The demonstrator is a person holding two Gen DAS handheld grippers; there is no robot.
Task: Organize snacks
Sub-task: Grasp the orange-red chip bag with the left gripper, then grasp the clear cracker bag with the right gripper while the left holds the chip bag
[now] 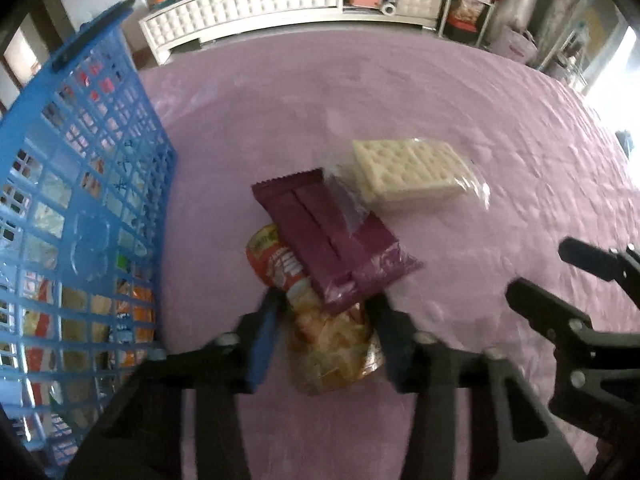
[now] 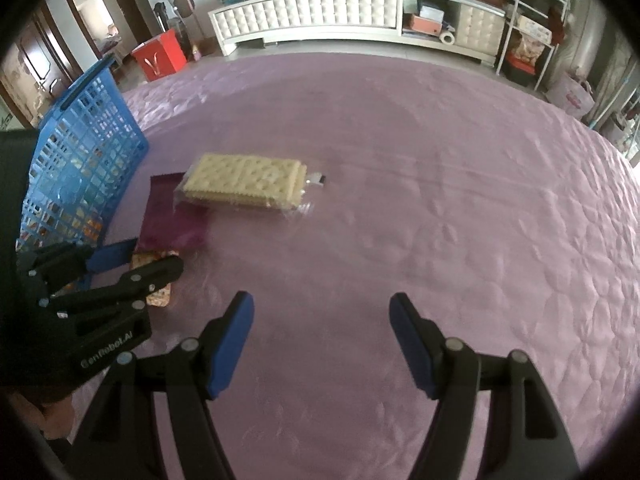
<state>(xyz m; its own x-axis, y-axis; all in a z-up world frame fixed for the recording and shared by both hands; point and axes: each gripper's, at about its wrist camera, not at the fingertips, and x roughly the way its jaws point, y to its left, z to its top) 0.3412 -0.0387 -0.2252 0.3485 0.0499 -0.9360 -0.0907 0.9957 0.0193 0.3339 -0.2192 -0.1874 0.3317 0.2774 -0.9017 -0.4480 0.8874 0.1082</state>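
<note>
On a bench (image 2: 400, 160) covered in a quilted, faintly glossy lilac cloth, I hold a set of black fingers in each hand. My left fingers (image 1: 324, 312), tipped with flat blue pads, are clenched on the sides of a crinkly clear snack bag (image 1: 332, 344) with an orange and red printed top; pale, chip-like pieces show through the film. Across the top of that bag lies a flat maroon foil packet (image 1: 332, 236) with a zigzag sealed edge and a raised seam down its back. Just beyond, touching the maroon packet's far corner, lies a rectangular stack of cream crackers (image 2: 244, 180), pricked with rows of small holes and wrapped in loose transparent plastic.

To my left stands a blue plastic basket (image 1: 80, 184), its wall a rigid grid of square openings with a solid rim. Through the lattice I can make out more wrappers in orange, red and white, though not what they are.

My right fingers (image 2: 322, 344) are released, spread wide above bare cloth with nothing between the blue pads, well apart from the crackers.
</note>
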